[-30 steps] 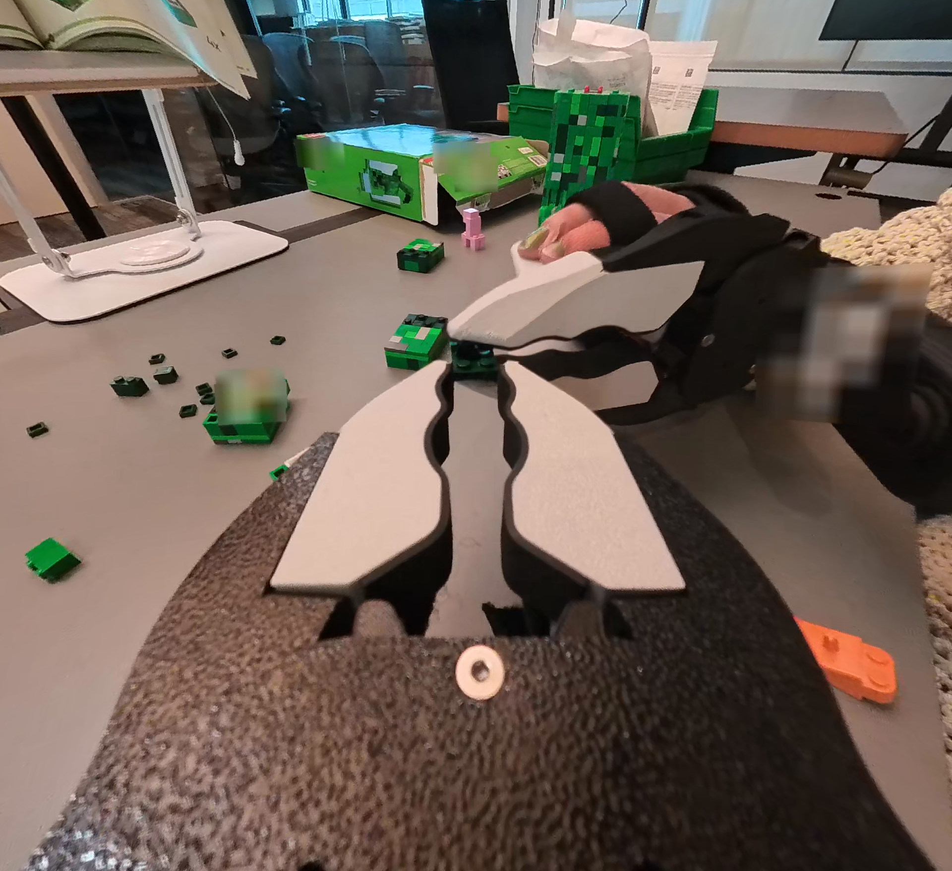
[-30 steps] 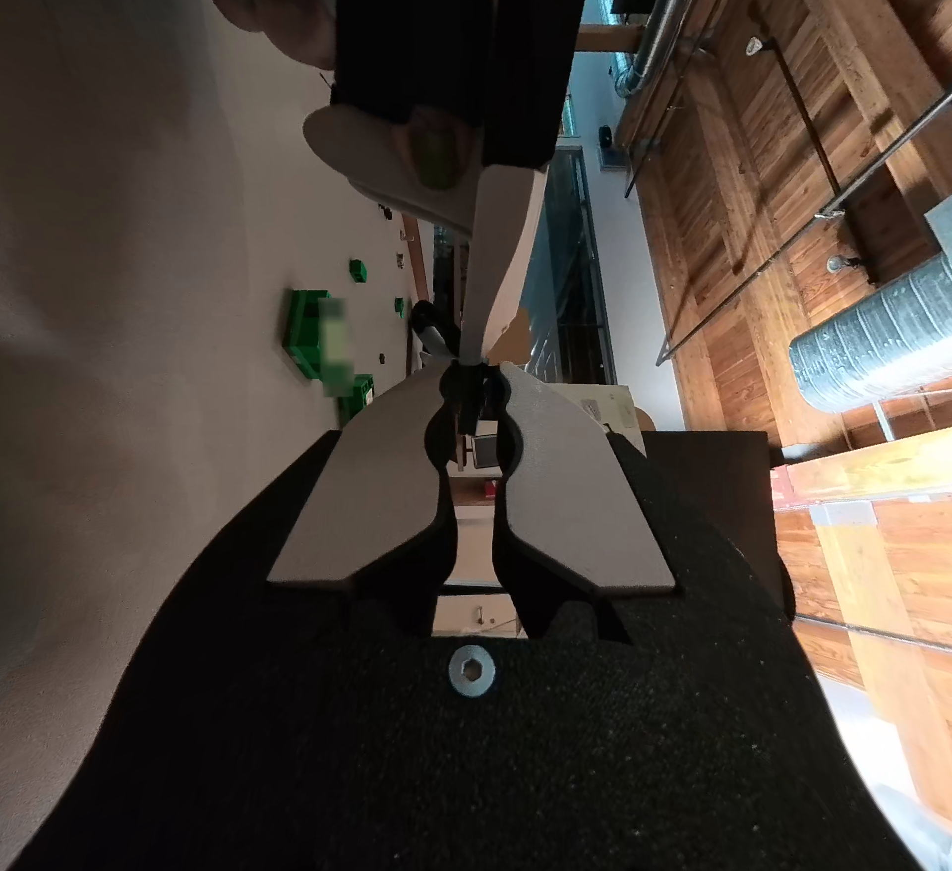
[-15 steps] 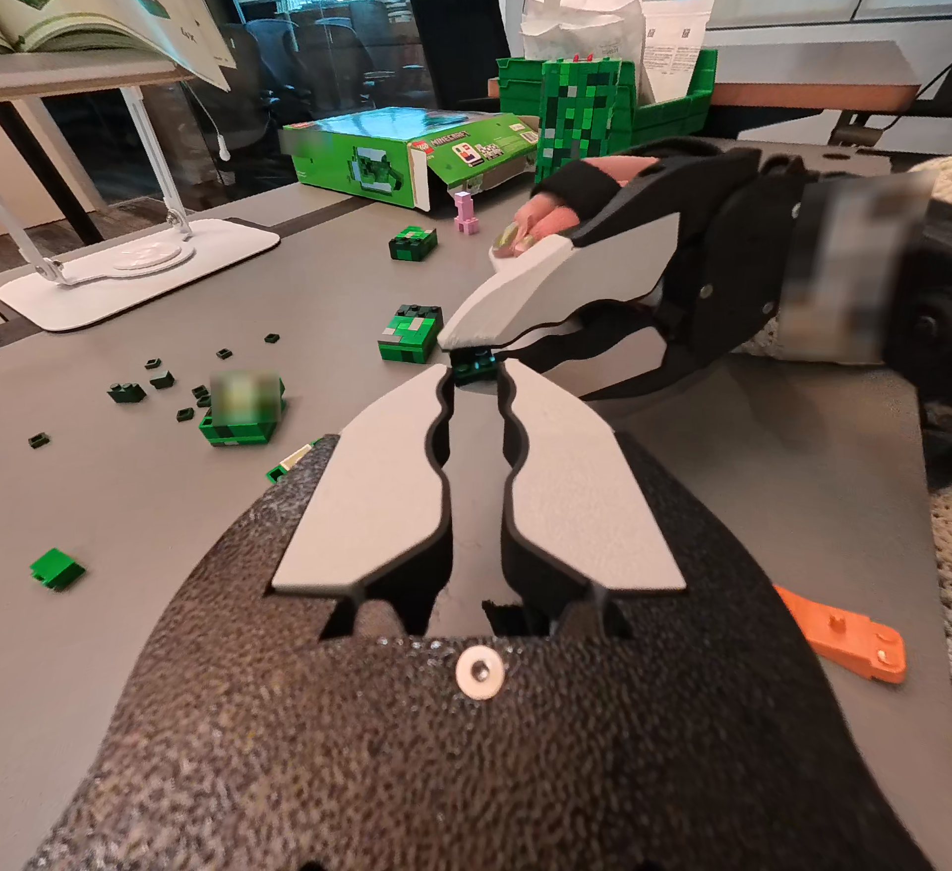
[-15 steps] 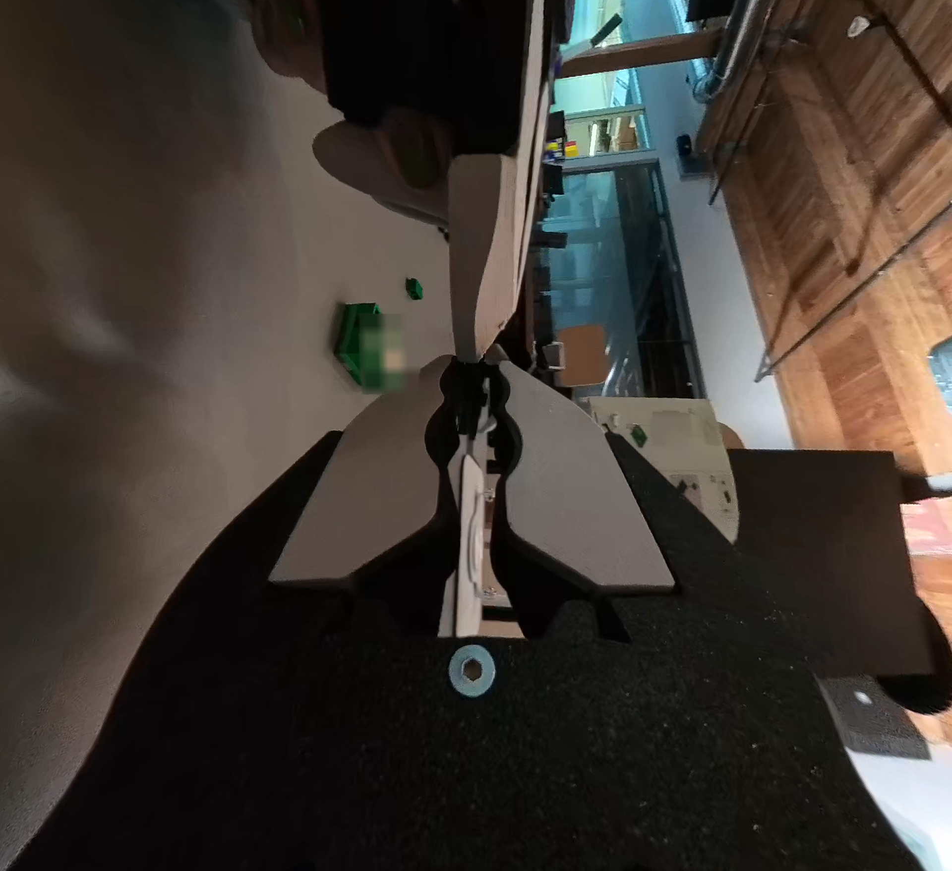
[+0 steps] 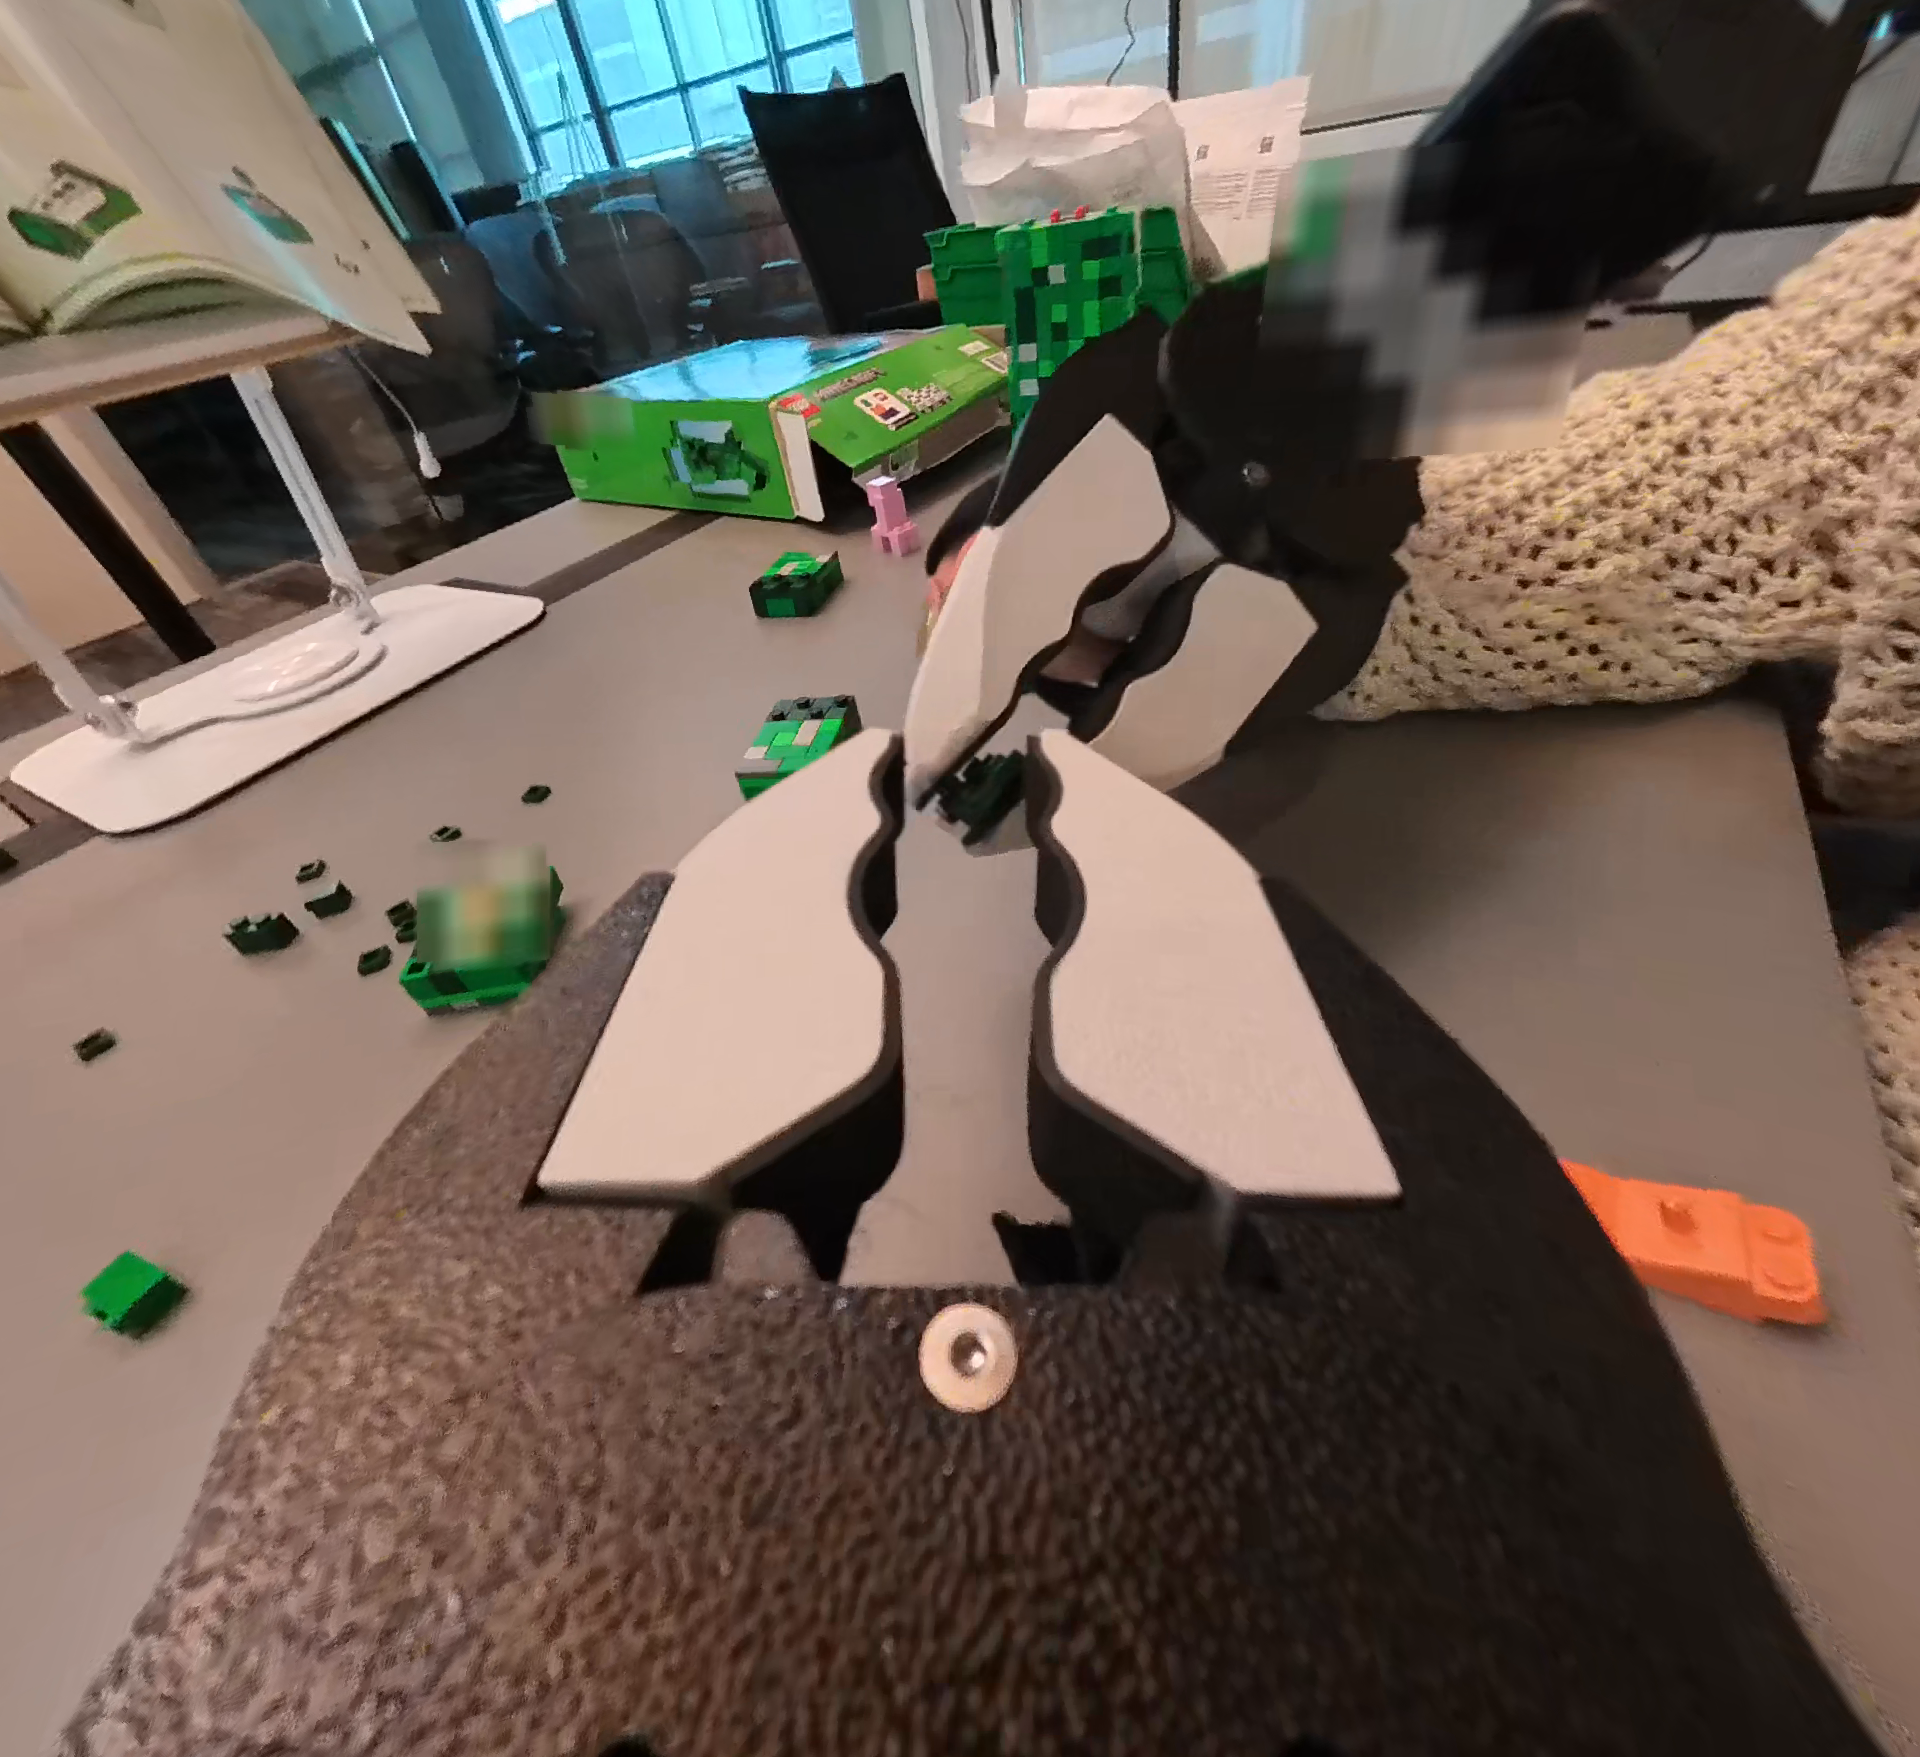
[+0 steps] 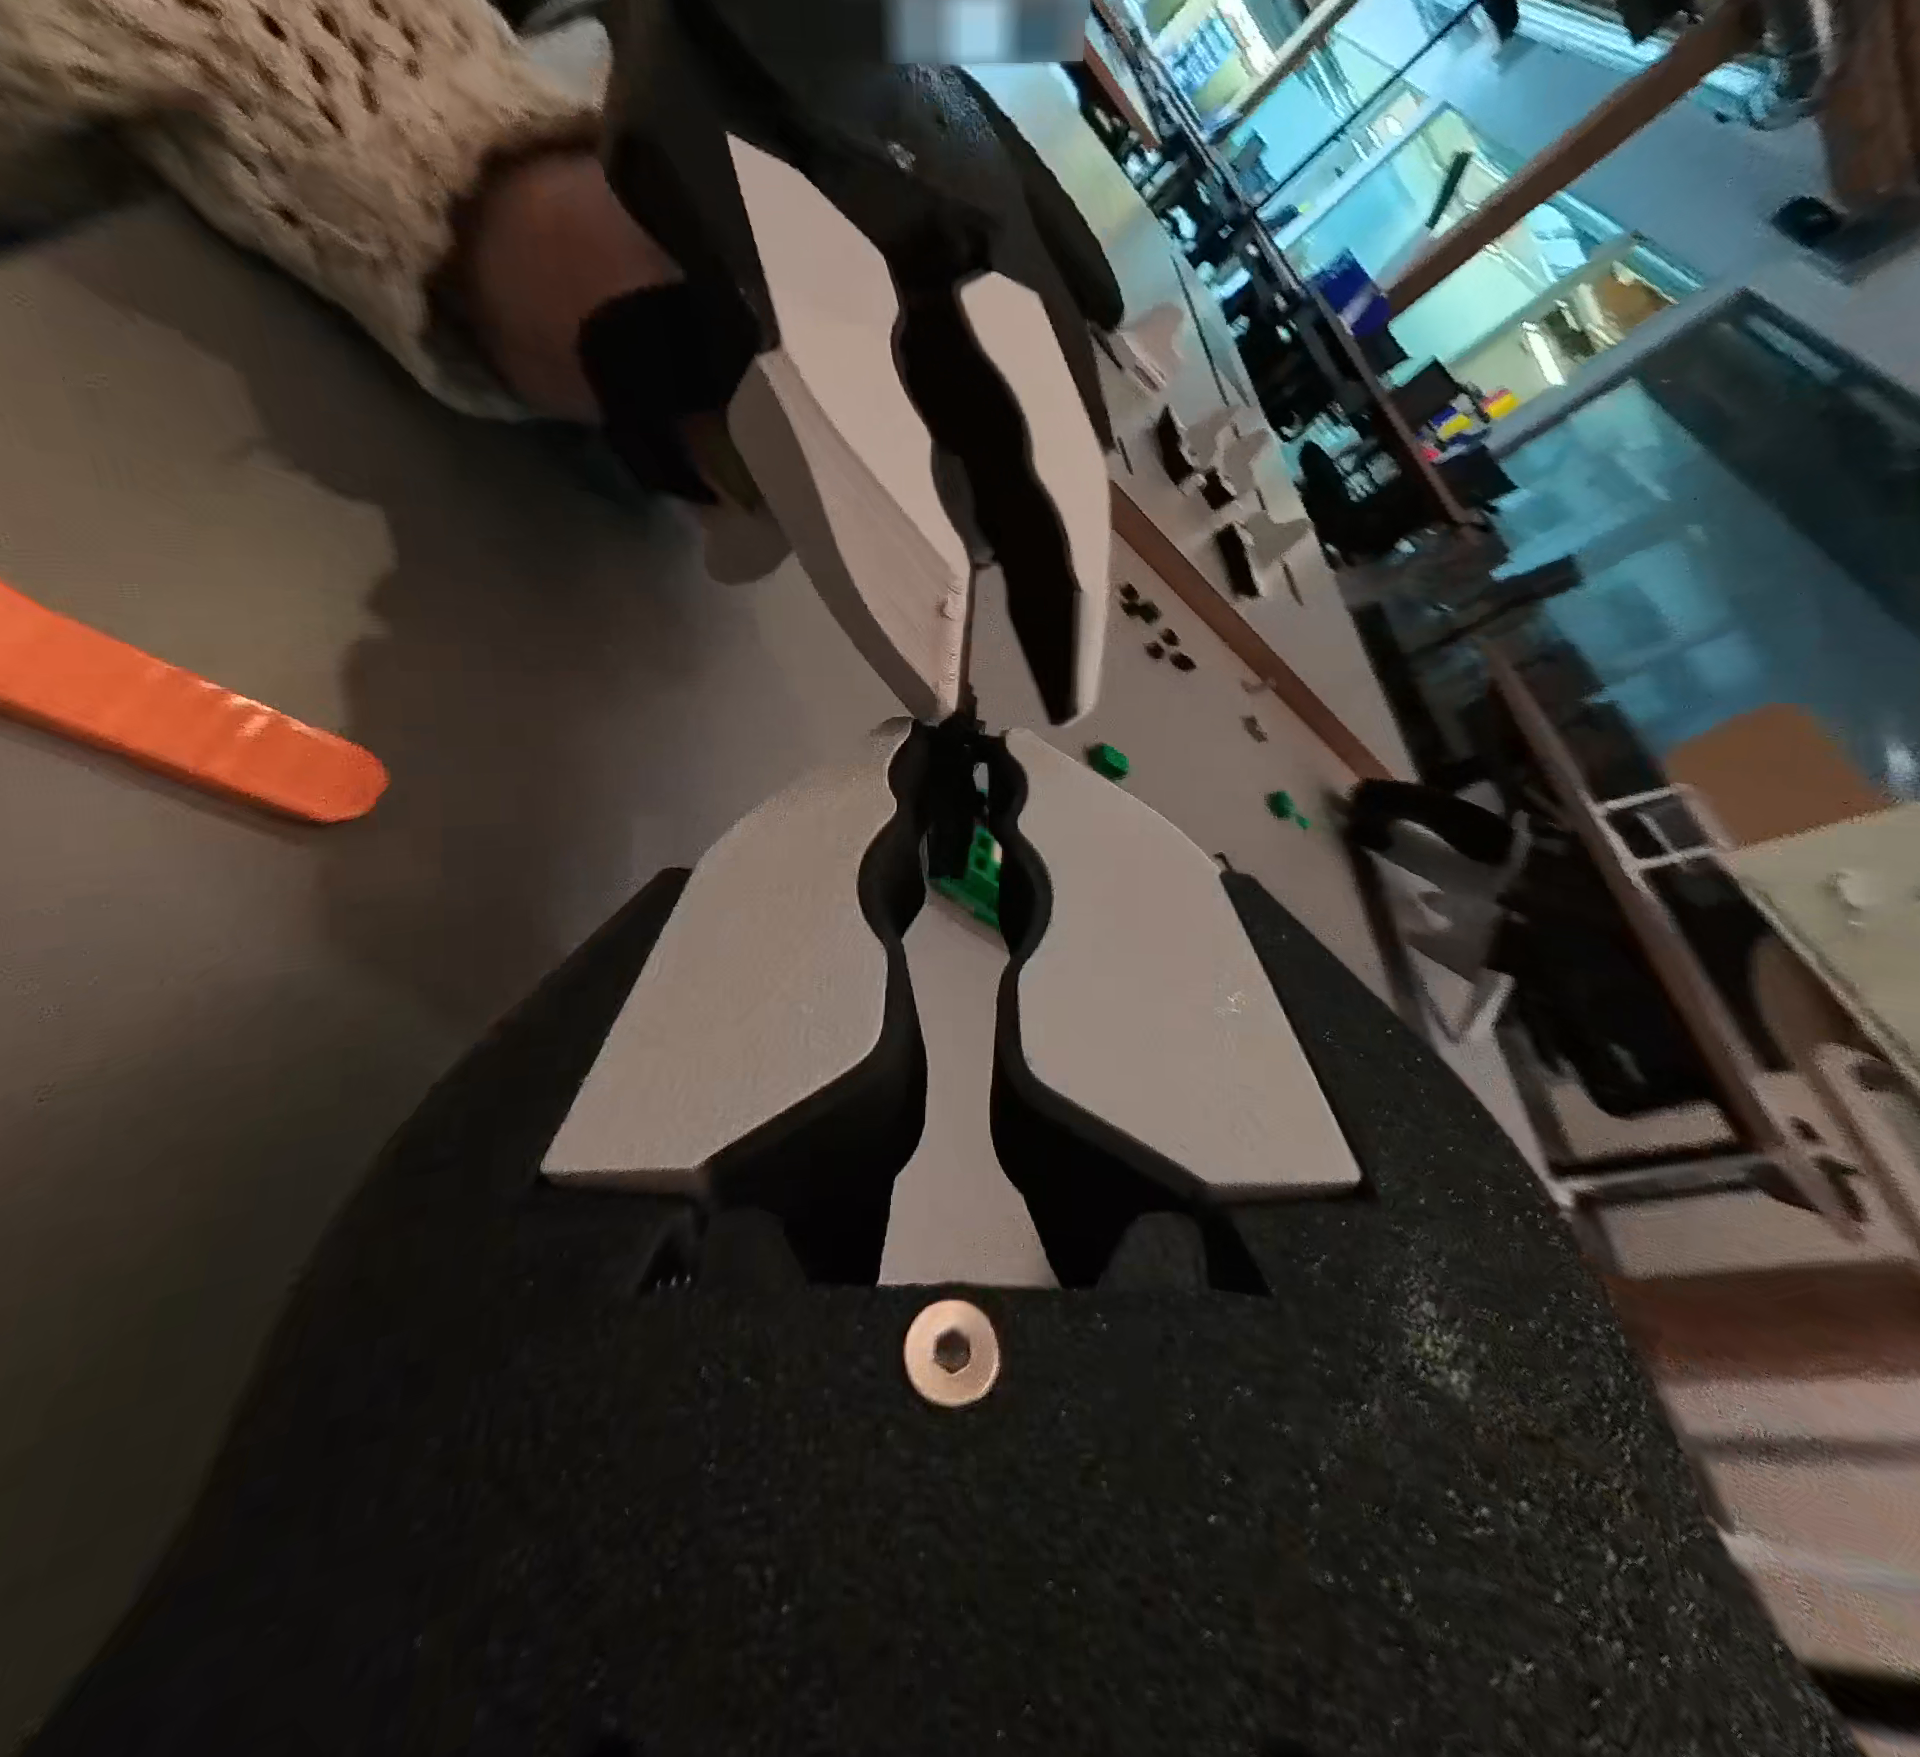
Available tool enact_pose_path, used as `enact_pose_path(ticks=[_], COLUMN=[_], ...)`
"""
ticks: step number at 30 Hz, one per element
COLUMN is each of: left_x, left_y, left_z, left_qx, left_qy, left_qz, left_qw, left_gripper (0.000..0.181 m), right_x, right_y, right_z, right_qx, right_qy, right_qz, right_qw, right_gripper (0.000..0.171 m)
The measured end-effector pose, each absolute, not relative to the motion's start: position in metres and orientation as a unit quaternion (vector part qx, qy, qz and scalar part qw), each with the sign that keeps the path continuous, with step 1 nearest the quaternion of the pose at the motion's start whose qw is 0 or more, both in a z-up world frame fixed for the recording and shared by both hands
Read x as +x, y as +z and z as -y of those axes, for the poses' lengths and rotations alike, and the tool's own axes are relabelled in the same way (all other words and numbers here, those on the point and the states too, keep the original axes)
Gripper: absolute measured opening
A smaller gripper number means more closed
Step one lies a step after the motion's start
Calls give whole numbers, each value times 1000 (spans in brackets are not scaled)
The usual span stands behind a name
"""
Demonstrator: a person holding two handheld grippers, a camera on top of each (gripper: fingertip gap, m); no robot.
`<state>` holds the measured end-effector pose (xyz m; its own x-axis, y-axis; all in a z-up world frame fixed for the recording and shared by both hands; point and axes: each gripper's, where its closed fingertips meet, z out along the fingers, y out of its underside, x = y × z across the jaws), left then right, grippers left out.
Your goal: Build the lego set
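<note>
The left gripper (image 5: 966,762) stood with its fingers apart, a gap showing between the tips. In that gap sat a small dark green lego piece (image 5: 977,788), which the right gripper (image 6: 961,751) had clamped between its nearly closed tips; in the left wrist view the right gripper came in from the right and above. Both met low over the grey table (image 5: 644,647). On the table lay several green lego blocks (image 5: 798,741), scattered small dark pieces (image 5: 260,933), a pink figure (image 5: 891,514) and an orange brick separator (image 5: 1704,1240). Farther back lay an opened green lego box (image 5: 727,429) with printed logos and pictures, beside a tall pixel-patterned green model (image 5: 1070,294). An open instruction booklet (image 5: 156,190) rested on a white stand (image 5: 281,668) at left. Printed paper sheets (image 5: 1236,159) stood behind.
</note>
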<state>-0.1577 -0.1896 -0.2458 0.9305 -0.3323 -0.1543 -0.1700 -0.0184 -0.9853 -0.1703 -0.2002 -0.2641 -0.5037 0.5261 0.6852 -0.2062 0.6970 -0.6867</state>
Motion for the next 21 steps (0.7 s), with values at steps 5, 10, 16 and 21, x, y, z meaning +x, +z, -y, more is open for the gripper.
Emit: enact_pose_path(ticks=[5, 10, 16, 21], left_x=[-151, -138, -128, -128], left_y=[-245, -243, -242, -243], left_z=[199, 203, 204, 204], left_qx=[-693, -670, -653, -656], left_qy=[-55, -30, 6, -4], left_qz=[-227, -277, -305, -302], left_qw=[682, 688, 693, 691], left_gripper=[28, 21, 15, 15], right_x=[-155, -144, -141, -138], right_y=[-250, -245, -252, -253], right_z=[202, 204, 209, 208], right_qx=[-101, -92, -76, -73], right_qy=[471, 499, 486, 482], right_qz=[760, 760, 775, 779], right_qw=[436, 407, 398, 395], right_gripper=[9, 9, 9, 9])
